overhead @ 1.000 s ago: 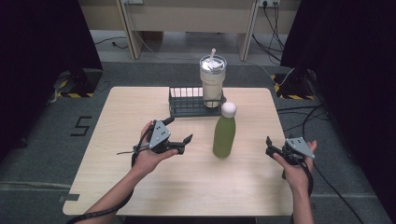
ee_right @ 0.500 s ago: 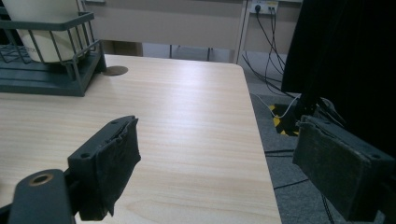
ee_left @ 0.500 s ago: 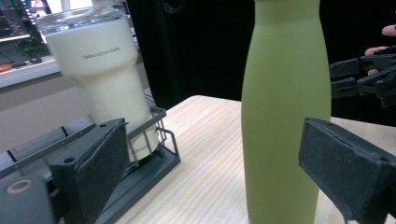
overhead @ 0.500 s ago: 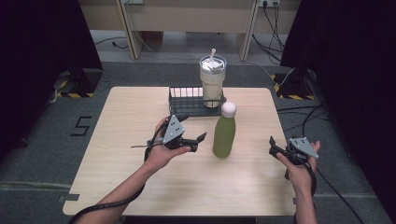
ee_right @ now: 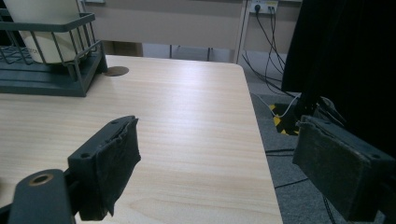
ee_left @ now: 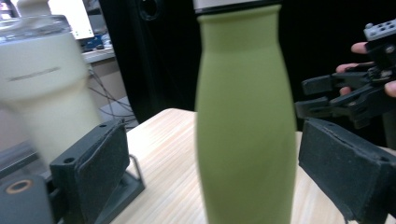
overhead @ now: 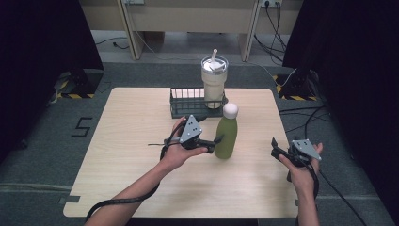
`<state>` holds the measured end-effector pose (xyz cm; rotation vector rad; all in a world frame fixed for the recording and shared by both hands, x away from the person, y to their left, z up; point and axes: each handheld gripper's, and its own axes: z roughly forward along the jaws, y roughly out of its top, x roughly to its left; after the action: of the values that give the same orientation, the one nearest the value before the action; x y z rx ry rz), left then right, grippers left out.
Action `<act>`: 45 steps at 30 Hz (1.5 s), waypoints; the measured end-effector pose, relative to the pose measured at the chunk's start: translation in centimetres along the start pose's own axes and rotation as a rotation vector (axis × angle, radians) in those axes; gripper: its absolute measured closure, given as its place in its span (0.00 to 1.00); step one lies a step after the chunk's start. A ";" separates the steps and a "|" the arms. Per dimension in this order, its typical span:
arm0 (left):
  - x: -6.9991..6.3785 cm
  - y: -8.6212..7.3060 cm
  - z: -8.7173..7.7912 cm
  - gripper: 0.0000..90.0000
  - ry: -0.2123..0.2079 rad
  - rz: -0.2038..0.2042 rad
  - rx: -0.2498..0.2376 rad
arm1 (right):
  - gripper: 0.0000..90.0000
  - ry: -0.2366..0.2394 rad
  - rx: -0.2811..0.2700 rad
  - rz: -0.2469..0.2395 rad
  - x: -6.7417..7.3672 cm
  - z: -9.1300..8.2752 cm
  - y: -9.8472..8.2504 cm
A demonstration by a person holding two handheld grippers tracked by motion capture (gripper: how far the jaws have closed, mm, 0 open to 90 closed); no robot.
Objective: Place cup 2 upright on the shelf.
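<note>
A green bottle (overhead: 226, 137) with a white cap stands upright in the middle of the wooden table (overhead: 131, 141). My left gripper (overhead: 215, 142) is at the bottle's left side, open. In the left gripper view the bottle (ee_left: 245, 121) rises between the two black pads (ee_left: 100, 170), which stand apart from it. My right gripper (overhead: 274, 148) hovers open near the table's right edge, pointing left toward the bottle, with nothing between its fingers (ee_right: 109, 163). It is also seen, open, at the far right of the left gripper view (ee_left: 343, 95).
A cream tumbler (overhead: 214, 84) with a lid and straw stands in the right end of a dark wire basket (overhead: 186, 104) at the table's back, just behind the bottle. The basket (ee_right: 46, 70) is at the upper left of the right gripper view. Cables lie on the floor to the right.
My left gripper has moved right across the table until its open jaws reach the green bottle. The right gripper has barely shifted.
</note>
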<state>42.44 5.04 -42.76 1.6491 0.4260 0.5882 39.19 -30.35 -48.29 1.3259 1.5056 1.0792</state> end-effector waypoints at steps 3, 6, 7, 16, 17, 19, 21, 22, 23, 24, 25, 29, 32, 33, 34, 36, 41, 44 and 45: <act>-0.4 -0.3 0.8 0.09 -0.010 -0.005 0.012 | 0.16 0.004 0.002 -0.001 0.0 0.0 0.0; -0.5 -0.6 1.5 0.09 -0.017 -0.026 0.017 | 0.16 0.006 0.005 -0.005 0.1 0.1 -0.1; -0.6 -0.6 1.7 0.09 -0.019 -0.031 0.017 | 0.16 0.007 0.006 -0.004 0.1 0.1 -0.1; -1.2 -0.8 3.6 0.12 -0.025 -0.053 0.023 | 0.16 0.011 0.014 -0.004 0.2 0.2 -0.2; -1.2 -0.8 3.8 0.13 -0.025 -0.054 0.021 | 0.16 0.012 0.013 -0.005 0.2 0.2 -0.2; -1.3 -0.9 4.0 0.15 -0.026 -0.055 0.023 | 0.16 0.013 0.012 -0.006 0.2 0.2 -0.2; -1.3 -0.9 4.3 0.16 -0.025 -0.056 0.028 | 0.16 0.014 0.012 -0.005 0.3 0.2 -0.2; -1.3 -1.0 4.5 0.16 -0.025 -0.055 0.031 | 0.16 0.014 0.012 -0.005 0.3 0.2 -0.2; -1.3 -1.0 4.6 0.16 -0.027 -0.056 0.034 | 0.16 0.014 0.013 -0.005 0.3 0.2 -0.2; -1.3 -1.1 4.7 0.16 -0.028 -0.055 0.034 | 0.16 0.014 0.014 -0.003 0.3 0.2 -0.2; -1.3 -1.2 4.8 0.18 -0.028 -0.054 0.035 | 0.16 0.015 0.014 -0.003 0.3 0.2 -0.3; -1.4 -1.3 4.8 0.24 -0.023 -0.052 0.026 | 0.16 0.016 0.013 -0.001 0.3 0.2 -0.3; -1.3 -1.3 4.7 0.25 -0.024 -0.053 0.024 | 0.16 0.016 0.014 -0.002 0.3 0.3 -0.3; -1.4 -1.3 4.7 0.25 -0.022 -0.055 0.022 | 0.16 0.017 0.014 -0.002 0.4 0.3 -0.3; -1.4 -1.3 4.7 0.25 -0.021 -0.057 0.021 | 0.16 0.016 0.015 0.001 0.4 0.3 -0.3; -1.4 -1.3 4.6 0.25 -0.022 -0.055 0.022 | 0.16 0.017 0.015 -0.001 0.5 0.3 -0.3; -1.4 -1.2 4.3 0.25 -0.025 -0.056 0.021 | 0.16 0.019 0.014 -0.002 0.5 0.3 -0.3; -1.4 -1.2 4.2 0.25 -0.024 -0.053 0.026 | 0.16 0.021 0.014 -0.001 0.6 0.4 -0.4; -1.4 -1.2 4.2 0.25 -0.024 -0.054 0.026 | 0.16 0.021 0.015 -0.001 0.6 0.4 -0.3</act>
<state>43.85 1.07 -44.51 1.6630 0.4607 0.5244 39.42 -29.73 -48.76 1.3273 1.5330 1.0863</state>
